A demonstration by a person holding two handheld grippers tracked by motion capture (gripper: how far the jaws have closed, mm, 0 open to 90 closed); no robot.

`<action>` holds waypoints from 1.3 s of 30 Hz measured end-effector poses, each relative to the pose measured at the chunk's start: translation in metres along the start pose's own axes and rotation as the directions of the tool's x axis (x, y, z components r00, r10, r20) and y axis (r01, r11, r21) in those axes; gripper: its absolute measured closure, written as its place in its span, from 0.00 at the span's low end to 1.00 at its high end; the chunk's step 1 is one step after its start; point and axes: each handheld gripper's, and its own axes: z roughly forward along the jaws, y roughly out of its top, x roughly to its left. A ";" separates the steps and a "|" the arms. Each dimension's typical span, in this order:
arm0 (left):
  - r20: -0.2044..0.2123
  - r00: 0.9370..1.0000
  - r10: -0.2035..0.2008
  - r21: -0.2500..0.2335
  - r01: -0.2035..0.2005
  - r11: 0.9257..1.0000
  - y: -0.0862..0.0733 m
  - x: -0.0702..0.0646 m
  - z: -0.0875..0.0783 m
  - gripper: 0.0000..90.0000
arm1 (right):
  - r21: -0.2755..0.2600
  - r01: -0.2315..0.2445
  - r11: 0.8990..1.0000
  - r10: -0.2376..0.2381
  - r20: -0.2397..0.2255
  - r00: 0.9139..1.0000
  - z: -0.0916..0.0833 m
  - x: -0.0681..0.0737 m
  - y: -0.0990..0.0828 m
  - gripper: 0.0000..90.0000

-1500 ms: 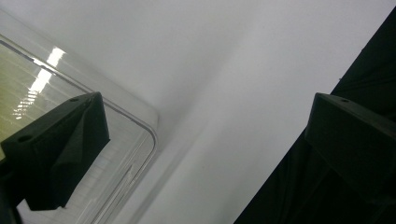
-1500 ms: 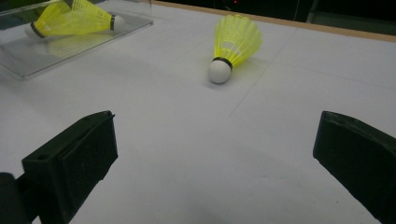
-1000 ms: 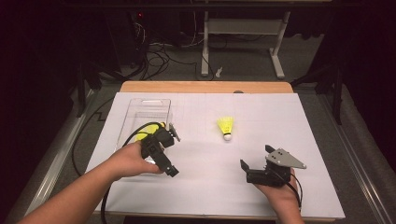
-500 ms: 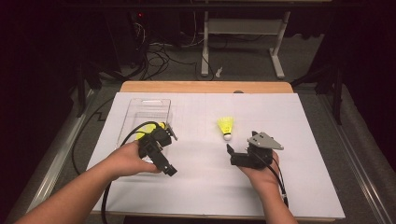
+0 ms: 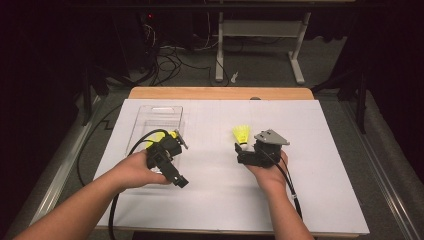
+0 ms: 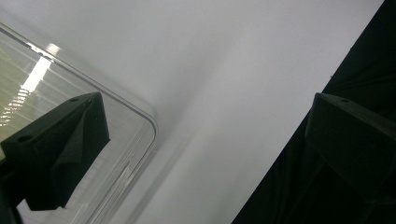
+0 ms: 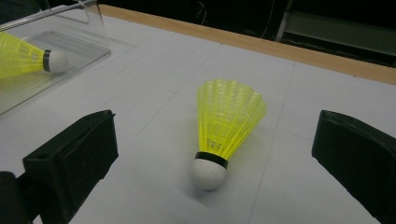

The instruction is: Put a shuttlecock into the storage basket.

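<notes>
- On the white tabletop (image 5: 320, 200), one yellow shuttlecock (image 7: 226, 128) lies loose between the spread right tongs (image 7: 224, 154), not yet gripped.
- Another shuttlecock (image 7: 28, 58) is already lodged in the clear box (image 5: 150, 120).
- The left tongs (image 6: 205, 154) are held spread and empty at the box corner.

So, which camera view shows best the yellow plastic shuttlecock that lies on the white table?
The right gripper view: the yellow plastic shuttlecock lies close between the open jaws of the right gripper, white cork tip nearest the camera. The high view shows it small, just beyond that gripper. The left gripper view shows the clear plastic box instead.
</notes>
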 end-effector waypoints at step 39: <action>0.019 1.000 -0.001 -0.015 0.001 1.000 -0.006 0.007 -0.006 0.01 | 0.233 -0.135 0.963 0.131 0.032 0.991 0.046 -0.005 -0.014 0.53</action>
